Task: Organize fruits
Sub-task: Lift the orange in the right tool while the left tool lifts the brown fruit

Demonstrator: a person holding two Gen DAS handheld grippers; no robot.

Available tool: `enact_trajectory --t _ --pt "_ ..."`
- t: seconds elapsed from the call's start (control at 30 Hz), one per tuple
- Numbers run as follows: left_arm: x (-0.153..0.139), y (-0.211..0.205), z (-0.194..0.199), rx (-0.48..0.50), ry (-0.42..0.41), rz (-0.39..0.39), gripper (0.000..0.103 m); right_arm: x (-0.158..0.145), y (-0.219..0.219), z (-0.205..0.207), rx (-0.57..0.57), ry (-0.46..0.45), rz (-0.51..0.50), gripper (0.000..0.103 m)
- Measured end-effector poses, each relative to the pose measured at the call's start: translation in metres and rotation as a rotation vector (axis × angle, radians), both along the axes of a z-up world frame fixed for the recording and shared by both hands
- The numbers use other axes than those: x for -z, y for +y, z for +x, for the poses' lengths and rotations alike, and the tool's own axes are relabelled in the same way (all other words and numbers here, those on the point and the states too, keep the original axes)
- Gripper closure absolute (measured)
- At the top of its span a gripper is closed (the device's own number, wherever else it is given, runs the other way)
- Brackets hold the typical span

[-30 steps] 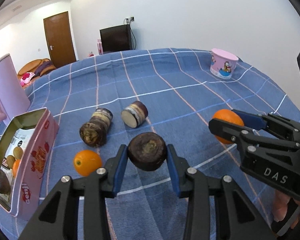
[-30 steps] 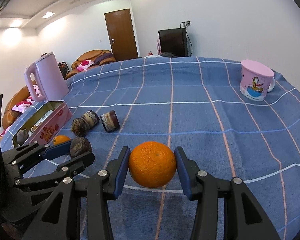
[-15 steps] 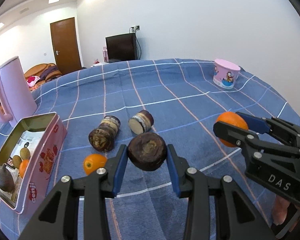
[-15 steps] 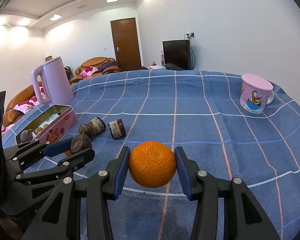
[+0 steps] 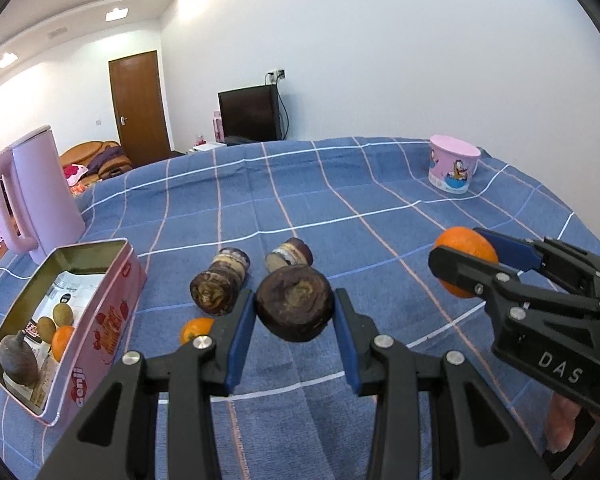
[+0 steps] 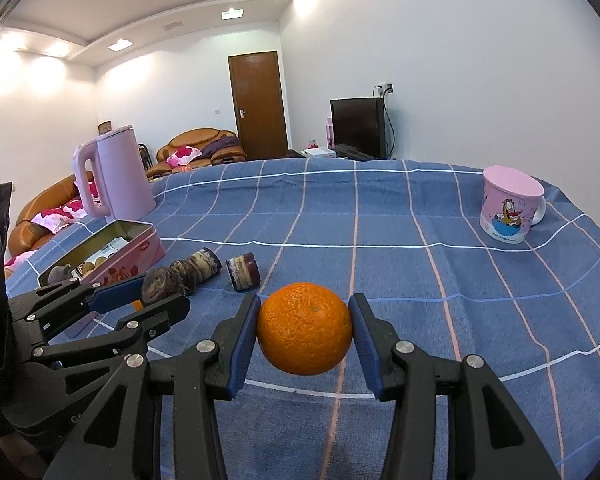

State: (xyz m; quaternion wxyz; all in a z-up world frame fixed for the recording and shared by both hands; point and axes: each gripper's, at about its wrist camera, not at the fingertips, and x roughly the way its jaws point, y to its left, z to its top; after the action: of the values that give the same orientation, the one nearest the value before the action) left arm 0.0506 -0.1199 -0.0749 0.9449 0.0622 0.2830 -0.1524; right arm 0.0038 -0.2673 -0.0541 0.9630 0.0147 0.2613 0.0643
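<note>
My left gripper (image 5: 295, 312) is shut on a dark brown round fruit (image 5: 295, 308), held above the blue checked cloth. My right gripper (image 6: 305, 334) is shut on a large orange (image 6: 305, 334); the same orange (image 5: 466, 248) shows at the right of the left wrist view. An open pink tin (image 5: 100, 320) lies at the left with a dark pear-shaped fruit, small brown fruits and a small orange inside. On the cloth lie a small orange (image 5: 196, 330) and two dark cut stalk pieces (image 5: 220, 286) (image 5: 289, 255). The left gripper (image 6: 162, 292) appears at the left of the right wrist view.
A pink kettle (image 5: 32, 196) stands behind the tin at the table's left edge. A pink cartoon mug (image 5: 452, 166) sits at the far right. A person's fingers (image 5: 560, 428) hold the right gripper's handle. Sofas, a door and a television lie beyond the table.
Both cameras have tilted upward, so the table contents sit lower in each view and more of the room shows. Both grips are unchanged.
</note>
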Motion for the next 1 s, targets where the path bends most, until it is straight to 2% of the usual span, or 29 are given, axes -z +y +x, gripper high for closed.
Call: enact_trajectory --t 1.0 --pt "-0.012 0.007 -0.020 -0.019 -0.126 -0.027 0.062 -0.009 0.003 -0.016 -0.010 -0.096 -0.015 0.055"
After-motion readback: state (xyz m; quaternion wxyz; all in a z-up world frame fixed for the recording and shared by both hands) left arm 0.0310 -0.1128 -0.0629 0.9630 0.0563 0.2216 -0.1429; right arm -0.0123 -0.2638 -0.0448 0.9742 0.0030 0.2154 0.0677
